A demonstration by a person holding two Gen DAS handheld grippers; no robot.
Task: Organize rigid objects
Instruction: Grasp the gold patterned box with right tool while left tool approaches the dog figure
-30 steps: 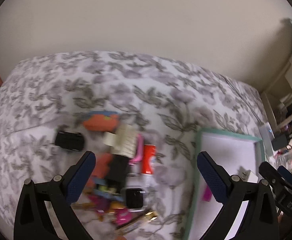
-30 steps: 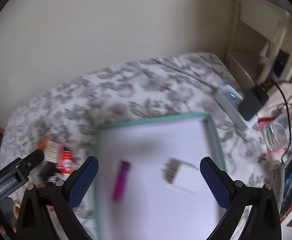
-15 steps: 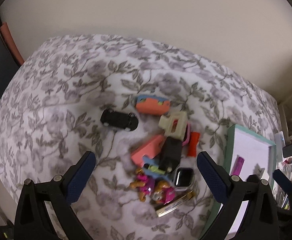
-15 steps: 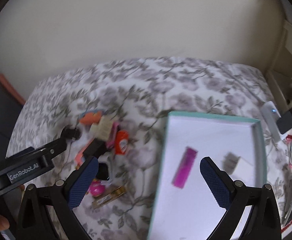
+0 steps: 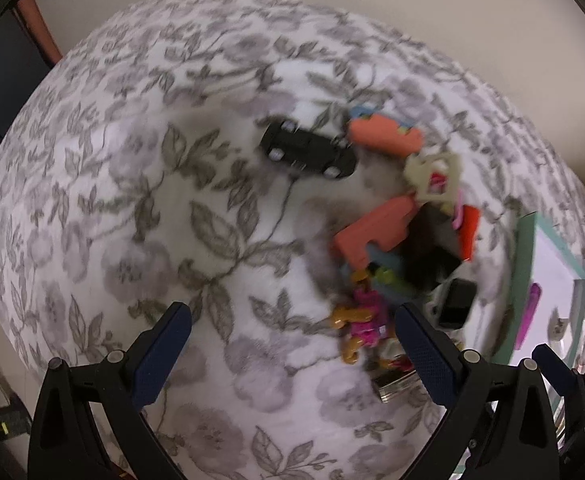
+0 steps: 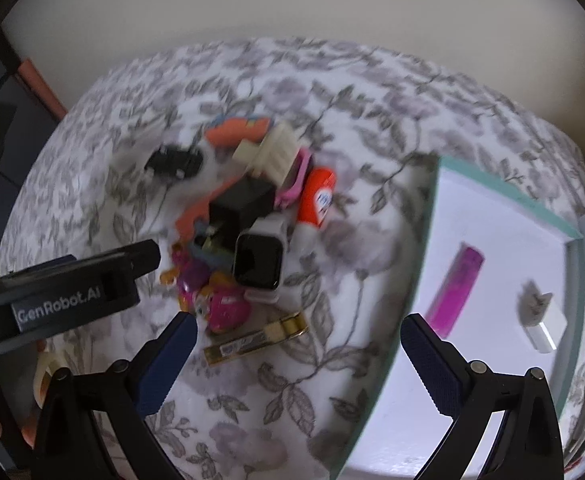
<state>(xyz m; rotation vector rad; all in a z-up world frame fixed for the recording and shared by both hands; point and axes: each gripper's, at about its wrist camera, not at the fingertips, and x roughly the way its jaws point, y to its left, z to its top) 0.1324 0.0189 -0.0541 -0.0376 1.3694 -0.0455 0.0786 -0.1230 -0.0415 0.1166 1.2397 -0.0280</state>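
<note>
- progress looks early: only a purple lighter [image 6: 456, 290] and a white charger [image 6: 542, 322] lie in your teal-rimmed tray [image 6: 420, 272] at the bed's right edge.
- clutter pile [image 6: 252, 232] sits mid-bed on the floral bedspread [image 5: 132, 200]: smartwatch [image 6: 258, 262], gold clip [image 6: 256, 342], black toy car [image 5: 307, 152], possibly more, blurred.
- your left gripper [image 5: 292, 350] and right gripper [image 6: 298, 362] both gape apart, holding nothing, above the bed.
</note>
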